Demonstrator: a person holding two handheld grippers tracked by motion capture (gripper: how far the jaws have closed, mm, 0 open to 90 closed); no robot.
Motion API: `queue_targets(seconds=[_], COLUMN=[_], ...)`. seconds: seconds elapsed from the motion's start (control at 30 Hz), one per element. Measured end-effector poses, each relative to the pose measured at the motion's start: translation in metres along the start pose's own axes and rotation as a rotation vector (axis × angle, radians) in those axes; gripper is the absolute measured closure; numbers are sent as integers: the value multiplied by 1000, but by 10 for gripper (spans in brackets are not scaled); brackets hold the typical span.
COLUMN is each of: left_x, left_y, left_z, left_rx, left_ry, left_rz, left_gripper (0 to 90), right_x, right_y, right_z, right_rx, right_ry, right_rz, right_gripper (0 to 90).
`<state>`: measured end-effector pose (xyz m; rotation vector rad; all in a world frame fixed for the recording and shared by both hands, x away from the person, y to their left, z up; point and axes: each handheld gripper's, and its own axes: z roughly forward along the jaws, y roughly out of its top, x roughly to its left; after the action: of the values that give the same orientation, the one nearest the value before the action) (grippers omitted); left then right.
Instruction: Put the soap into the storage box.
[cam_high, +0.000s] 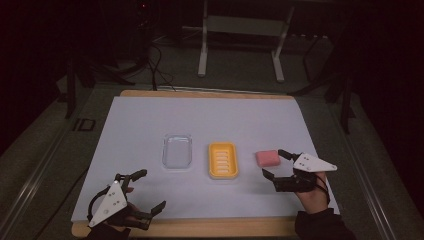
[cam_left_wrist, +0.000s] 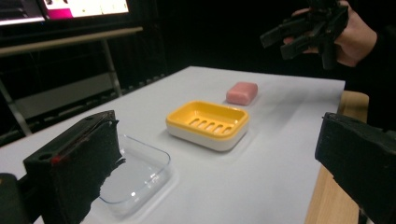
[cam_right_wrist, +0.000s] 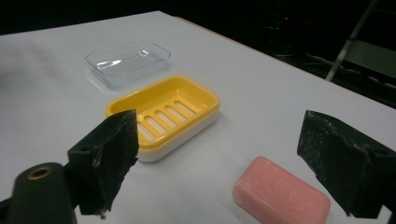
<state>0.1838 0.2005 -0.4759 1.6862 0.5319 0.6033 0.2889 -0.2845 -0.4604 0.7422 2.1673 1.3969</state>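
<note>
We see a white worktop (cam_high: 150, 120) carrying, left to right, a clear lid (cam_high: 177, 151), a yellow soap dish (cam_high: 223, 160) and a pink soap bar (cam_high: 268, 158); the bar lies just right of the dish, apart from it, long axis roughly across the worktop. Our right gripper (cam_high: 273, 162), jaws wide apart and empty, hovers just beside the bar, which sits ahead between those jaws in the right gripper view; our left gripper (cam_high: 147, 190), jaws also spread and empty, waits well apart at the near left edge, so we judge the right hand the likelier to take the bar.
</note>
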Motion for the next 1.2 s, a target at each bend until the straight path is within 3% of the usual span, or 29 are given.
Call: queue_targets(seconds=[0.07, 0.1, 0.27, 0.4, 0.43, 0.5, 0.6, 0.77, 0.83, 0.87, 0.97, 1.0, 1.07, 1.2], left_x=[-1, -1, 0, 0, 0, 0, 0, 0, 0, 0, 0, 0, 0, 0], left_y=[-1, -1, -1, -1, -1, -1, -1, -1, -1, -1, -2, -2, -2, -2], left_z=[1, 2, 1, 0, 0, 0, 0, 1, 1, 1, 2, 2, 2, 3], left_rx=[11, 16, 20, 27, 27, 30, 36, 39, 41, 43, 51, 51, 58, 65], left_ry=[-3, -3, 6, 10, 10, 12, 12, 9, 6, 7, 2, 2, 0, -2], left_rz=[5, 9, 8, 12, 12, 14, 16, 14, 15, 17, 16, 16, 18, 19], left_gripper=[6, 6, 6, 6, 6, 6, 6, 6, 6, 6, 6, 6, 6, 6], right_x=[1, 2, 4, 4, 4, 2, 0, -2, -7, -7, -10, -10, -11, -14], right_y=[0, 1, 2, 3, 3, 4, 4, 5, 7, 7, 11, 11, 11, 9], right_z=[0, 1, 1, 3, 3, 4, 7, 8, 7, 7, 5, 5, 5, 6], right_rx=[3, 6, 16, 79, 79, 131, 180, 247, 290, 290, 374, 374, 455, 512], right_ry=[-6, -8, -28, -112, -112, -114, -98, -72, -37, -37, 2, 2, 38, 67], right_rz=[-13, -48, -71, -85, -85, -64, -80, -66, -14, -14, -26, -26, -35, -20], right_gripper=[123, 122, 123, 144, 144, 143, 131, 121, 119, 119, 119, 119, 119, 119])
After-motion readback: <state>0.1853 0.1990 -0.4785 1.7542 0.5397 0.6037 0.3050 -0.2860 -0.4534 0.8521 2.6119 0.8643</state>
